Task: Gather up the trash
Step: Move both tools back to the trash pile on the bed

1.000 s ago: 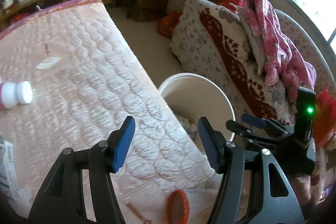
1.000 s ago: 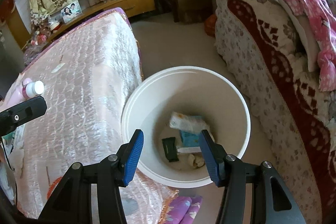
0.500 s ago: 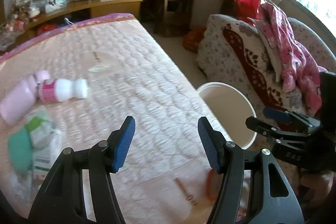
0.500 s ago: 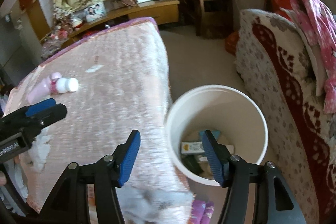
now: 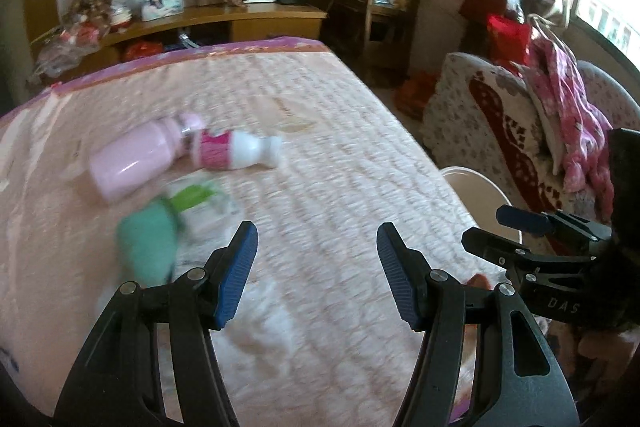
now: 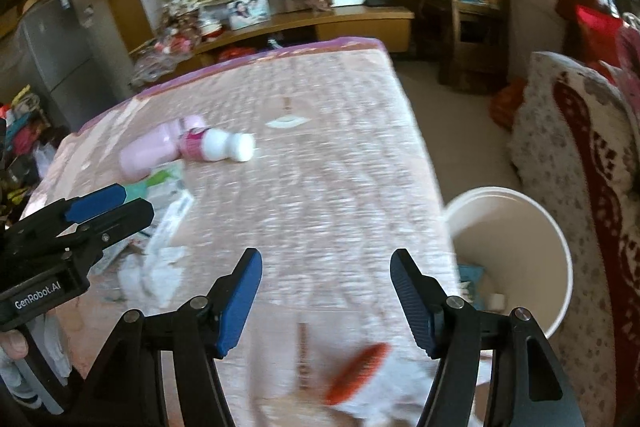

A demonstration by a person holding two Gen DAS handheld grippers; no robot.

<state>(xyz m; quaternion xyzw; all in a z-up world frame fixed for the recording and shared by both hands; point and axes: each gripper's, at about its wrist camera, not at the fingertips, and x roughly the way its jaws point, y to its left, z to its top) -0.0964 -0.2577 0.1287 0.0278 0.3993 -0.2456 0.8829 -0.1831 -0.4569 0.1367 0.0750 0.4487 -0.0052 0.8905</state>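
Observation:
On the pink quilted bed [image 5: 340, 147] lie a pink bottle [image 5: 132, 163], a white bottle with a pink label [image 5: 236, 153], a green item [image 5: 148, 247] and a green-and-white wrapper [image 5: 200, 199], all blurred. My left gripper [image 5: 316, 239] hovers open over the quilt to the right of the green item, with nothing between its pads. My right gripper [image 6: 326, 263] is open and empty above the bed's near right part. The white bucket [image 6: 520, 227] stands on the floor by the bed's right edge, with trash [image 6: 472, 275] at its bottom. A red comb-like thing [image 6: 356, 367] lies near the bed's front edge.
A floral sofa [image 6: 580, 147] with pink clothes stands right of the bucket, leaving a narrow strip of floor. A wooden shelf [image 5: 248, 15] and a chair [image 5: 384, 7] stand beyond the bed. White papers [image 6: 160, 255] lie at the bed's left. A fingertip [image 6: 12, 343] shows at the lower left.
Both grippers swung away from the bucket, up and left over the bed. The bottles, green item and wrappers came into view. The right jaws stand slightly wider.

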